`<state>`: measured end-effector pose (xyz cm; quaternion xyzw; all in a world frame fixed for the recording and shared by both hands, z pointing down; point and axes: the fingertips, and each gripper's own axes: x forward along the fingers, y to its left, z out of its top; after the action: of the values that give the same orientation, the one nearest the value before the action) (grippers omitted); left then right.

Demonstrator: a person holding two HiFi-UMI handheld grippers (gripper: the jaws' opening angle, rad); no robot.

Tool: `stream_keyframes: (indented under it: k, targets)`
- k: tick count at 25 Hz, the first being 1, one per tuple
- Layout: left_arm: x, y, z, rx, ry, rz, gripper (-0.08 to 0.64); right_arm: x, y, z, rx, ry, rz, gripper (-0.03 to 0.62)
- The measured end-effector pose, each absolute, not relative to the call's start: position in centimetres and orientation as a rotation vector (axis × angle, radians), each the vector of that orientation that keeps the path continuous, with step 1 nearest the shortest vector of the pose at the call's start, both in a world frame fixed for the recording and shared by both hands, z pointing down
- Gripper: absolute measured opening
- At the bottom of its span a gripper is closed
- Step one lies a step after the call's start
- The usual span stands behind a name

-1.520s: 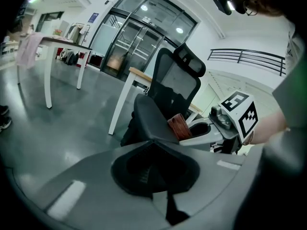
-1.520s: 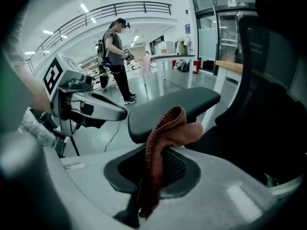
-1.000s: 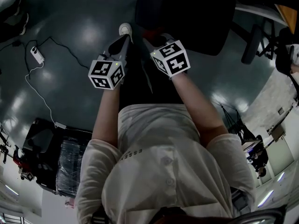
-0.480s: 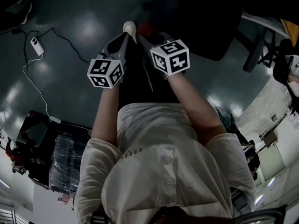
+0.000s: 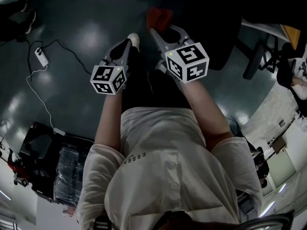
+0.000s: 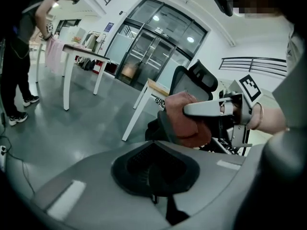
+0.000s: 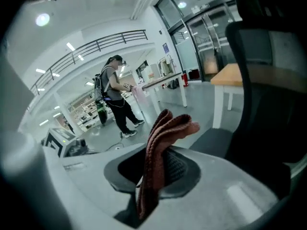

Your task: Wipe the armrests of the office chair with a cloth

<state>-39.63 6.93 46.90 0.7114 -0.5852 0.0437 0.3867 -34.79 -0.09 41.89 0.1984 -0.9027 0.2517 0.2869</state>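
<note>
In the head view my right gripper [image 5: 165,28] is held out in front of me, shut on a reddish-brown cloth [image 5: 158,17] whose end sits at the edge of the black office chair [image 5: 206,18]. The right gripper view shows the cloth [image 7: 160,143] pinched upright between the jaws of my right gripper [image 7: 153,176], with the chair [image 7: 268,95] close on the right. My left gripper [image 5: 125,44] hangs beside it, shut and empty. From the left gripper view [image 6: 154,174] I see the cloth [image 6: 184,123] in front of the chair's headrest [image 6: 194,83]. No armrest is clearly visible.
A white power strip [image 5: 39,56] with a cable lies on the dark floor at the left, near a black case [image 5: 43,152]. White tables [image 6: 79,51] stand beyond, with a person [image 6: 19,42] beside them. Another person [image 7: 114,95] stands further off.
My right gripper has moved forward and slightly right with the cloth, toward the chair. The left gripper has stayed almost where it was.
</note>
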Motion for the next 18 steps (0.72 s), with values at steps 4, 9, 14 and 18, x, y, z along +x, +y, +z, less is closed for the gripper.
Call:
stream_keyframes:
  k: [4, 9, 14, 18]
  targets:
    - [-39.5, 3.6, 46.1, 1.858, -1.456, 0.104, 0.017, -30.9, -8.3, 41.3, 0.711, -2.356, 0.512, 0.048]
    - [-39.0, -0.3, 45.6, 1.930, -1.374, 0.126, 0.017, -25.7, -17.4, 43.4, 0.901, -2.184, 0.428, 0.048]
    - [-39.9, -2.8, 47.1, 1.953, -1.291, 0.168, 0.017, -25.2, -21.3, 47.7, 0.889, -2.065, 0.500, 0.048]
    - [-41.0, -4.1, 48.6, 1.946, -1.242, 0.194, 0.017, -27.2, -22.0, 50.3, 0.808, -2.029, 0.552, 0.048]
